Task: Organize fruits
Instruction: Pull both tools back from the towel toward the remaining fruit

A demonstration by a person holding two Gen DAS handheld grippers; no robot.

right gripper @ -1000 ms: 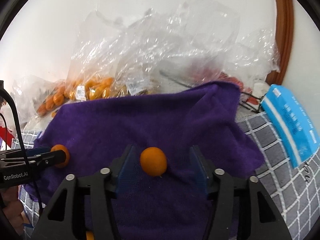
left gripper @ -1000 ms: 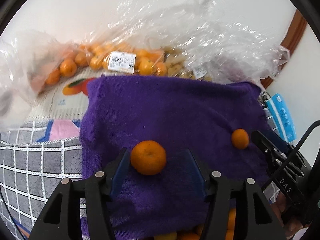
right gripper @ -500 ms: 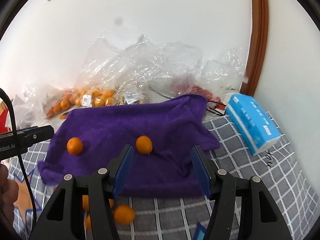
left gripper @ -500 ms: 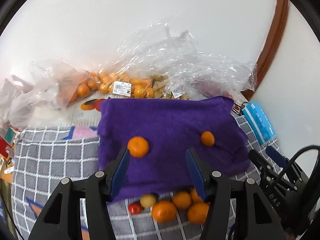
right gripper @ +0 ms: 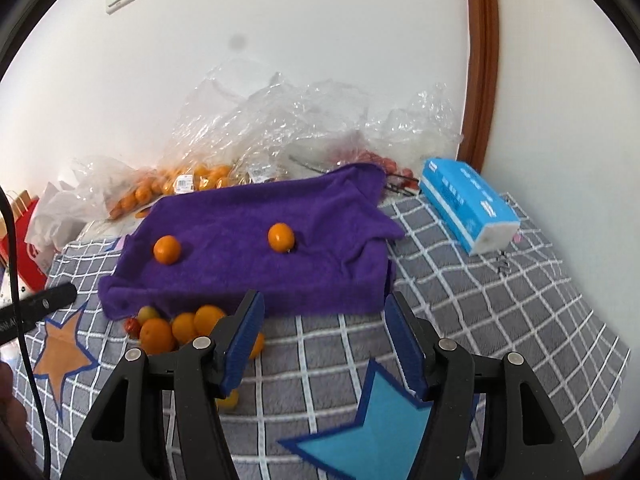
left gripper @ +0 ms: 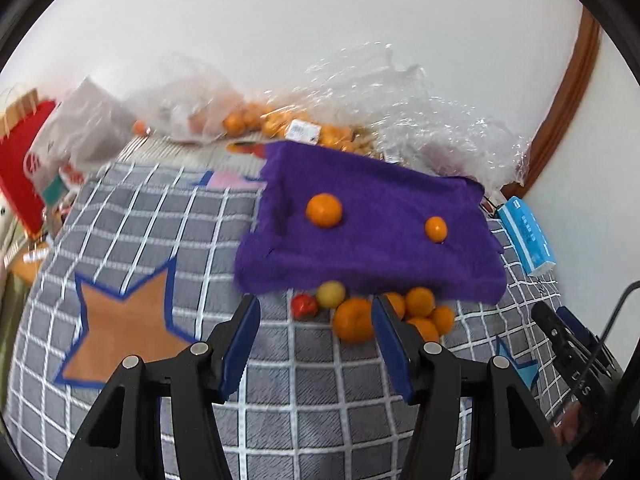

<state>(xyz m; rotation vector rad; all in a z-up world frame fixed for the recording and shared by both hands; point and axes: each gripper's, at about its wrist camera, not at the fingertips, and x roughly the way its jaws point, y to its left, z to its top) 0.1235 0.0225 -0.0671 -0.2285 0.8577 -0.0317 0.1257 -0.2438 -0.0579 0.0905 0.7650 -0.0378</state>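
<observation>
A purple towel lies on the grey checked bedcover. On it sit a larger mandarin at left and a smaller orange fruit at right. A pile of loose oranges, with a yellowish fruit and a small red one, lies at the towel's front edge. My left gripper is open and empty, just short of the pile. My right gripper is open and empty before the towel's front edge.
Clear plastic bags of oranges are heaped along the wall behind the towel. A blue tissue pack lies at right. A red paper bag stands at far left. The bedcover stretches around.
Both grippers have pulled back and up from the towel, leaving a fruit each lying on it. The pile of oranges in front of the towel has come into view.
</observation>
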